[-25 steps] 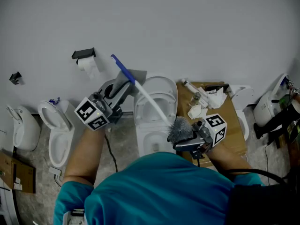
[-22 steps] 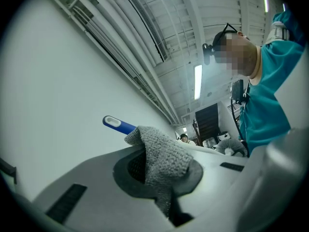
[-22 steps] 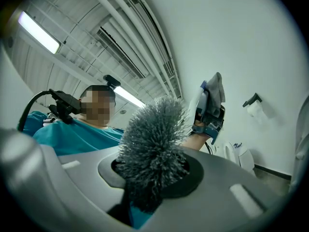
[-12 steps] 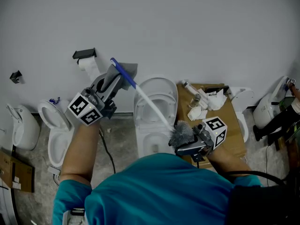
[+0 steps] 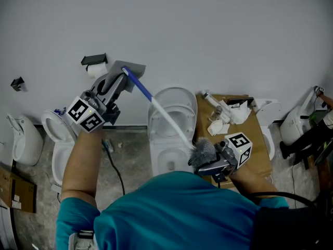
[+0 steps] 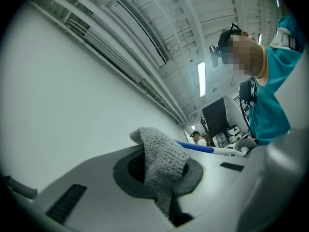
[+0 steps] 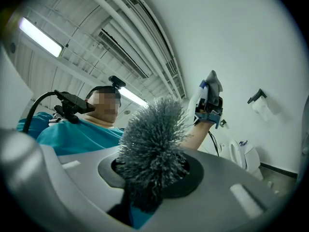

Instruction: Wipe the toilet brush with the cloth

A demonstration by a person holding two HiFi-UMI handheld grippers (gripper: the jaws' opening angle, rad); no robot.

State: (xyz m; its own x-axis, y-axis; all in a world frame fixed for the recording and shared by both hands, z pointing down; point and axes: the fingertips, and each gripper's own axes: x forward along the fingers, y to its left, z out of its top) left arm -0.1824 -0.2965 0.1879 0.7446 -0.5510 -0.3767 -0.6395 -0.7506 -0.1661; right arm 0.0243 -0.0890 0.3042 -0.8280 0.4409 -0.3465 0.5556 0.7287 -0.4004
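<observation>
Plain grey wall up top, row of white toilets (image 5: 174, 105) along the floor below. Dragged the cloth (image 5: 133, 67) up the toilet brush (image 5: 166, 114) over the last second, from mid-shaft out to the blue end at upper left, so probably finished one full pass of the handle. Kept the left gripper (image 5: 118, 79) pinched tight on the cloth, draped against the blue tip. Held the bristle head low centre-right in the right gripper (image 5: 207, 158), clamped partway closed around it, barely budged. Nothing in the stroke's way really: ended up near the toilet roll (image 5: 97, 71) and its holder (image 5: 93, 60) on the wall, well clear of the cardboard box (image 5: 260, 139) with crumpled paper at right.
</observation>
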